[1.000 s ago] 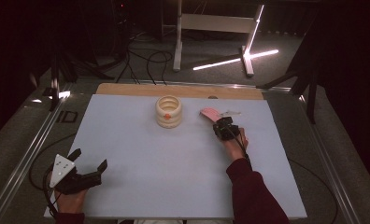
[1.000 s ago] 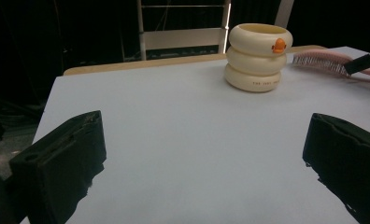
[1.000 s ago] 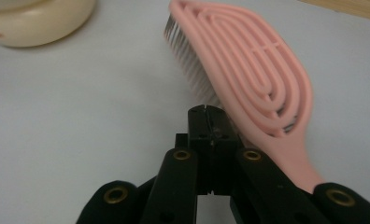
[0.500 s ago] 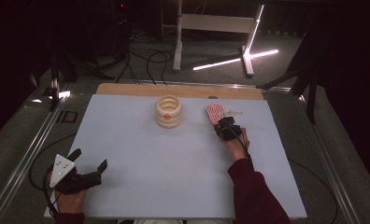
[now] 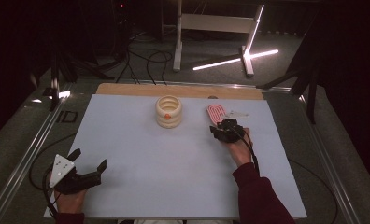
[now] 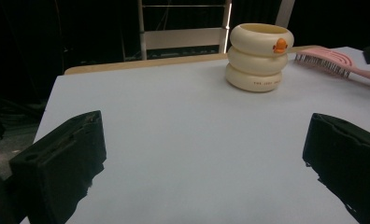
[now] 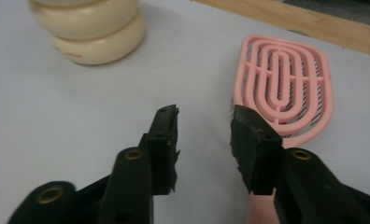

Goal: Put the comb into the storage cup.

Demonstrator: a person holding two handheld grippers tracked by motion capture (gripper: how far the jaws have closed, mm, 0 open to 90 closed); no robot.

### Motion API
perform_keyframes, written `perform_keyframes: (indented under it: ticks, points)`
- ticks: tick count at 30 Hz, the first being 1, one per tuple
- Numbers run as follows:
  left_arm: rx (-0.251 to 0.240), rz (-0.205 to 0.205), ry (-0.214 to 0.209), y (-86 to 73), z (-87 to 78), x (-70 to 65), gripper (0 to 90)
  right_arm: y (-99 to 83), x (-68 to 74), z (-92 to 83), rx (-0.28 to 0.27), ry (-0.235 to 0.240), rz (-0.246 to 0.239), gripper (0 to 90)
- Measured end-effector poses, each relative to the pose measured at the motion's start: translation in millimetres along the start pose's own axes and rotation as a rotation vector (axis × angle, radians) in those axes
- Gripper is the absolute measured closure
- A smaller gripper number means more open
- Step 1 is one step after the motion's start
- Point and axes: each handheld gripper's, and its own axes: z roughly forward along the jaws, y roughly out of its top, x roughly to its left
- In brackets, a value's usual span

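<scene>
Where right gripper (image 7: 204, 123) overlaps, hairbrush (image 7: 286, 84) handle hidden

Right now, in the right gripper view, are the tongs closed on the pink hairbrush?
No. The right tongs stand apart with bare table between the tips, and the pink hairbrush lies beside and beneath one jaw, not pinched.

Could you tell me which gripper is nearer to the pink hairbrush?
Right. The right gripper sits at the pink hairbrush handle, jaws parted. The left gripper rests at the table's near left corner, far away.
</scene>
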Motion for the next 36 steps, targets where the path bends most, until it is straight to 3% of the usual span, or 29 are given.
perform_keyframes:
  ticks: [3,4,11,19,27,31,36]
  points:
    - [-0.001,0.000,0.000,0.0,-0.1,0.0,0.0,-0.2,1.3,-3.8,-0.003,0.000,-0.016,57.7]
    - [-0.001,-0.002,0.000,-0.1,-0.2,0.0,0.0,-0.9,8.6,-16.7,-0.018,-0.005,-0.030,52.4]
    - [-0.001,-0.004,0.000,-0.3,-0.2,0.0,0.0,-10.0,16.8,-42.3,-0.078,0.003,-0.040,40.5]
    - [0.000,-0.003,-0.001,-0.5,0.5,-0.9,0.0,-37.8,19.5,-74.1,-0.150,0.048,-0.007,27.5]
    - [0.002,-0.004,0.001,-0.8,0.6,-0.8,0.0,-65.9,20.2,-97.1,-0.175,0.022,0.015,10.1]
    - [0.001,-0.006,0.003,-0.7,0.1,-0.6,0.0,-73.6,19.4,-103.2,-0.180,0.006,0.019,8.9]
    - [-0.004,-0.012,0.000,-0.6,-1.4,1.4,0.0,-86.1,15.7,-117.1,-0.228,-0.015,0.024,8.8]
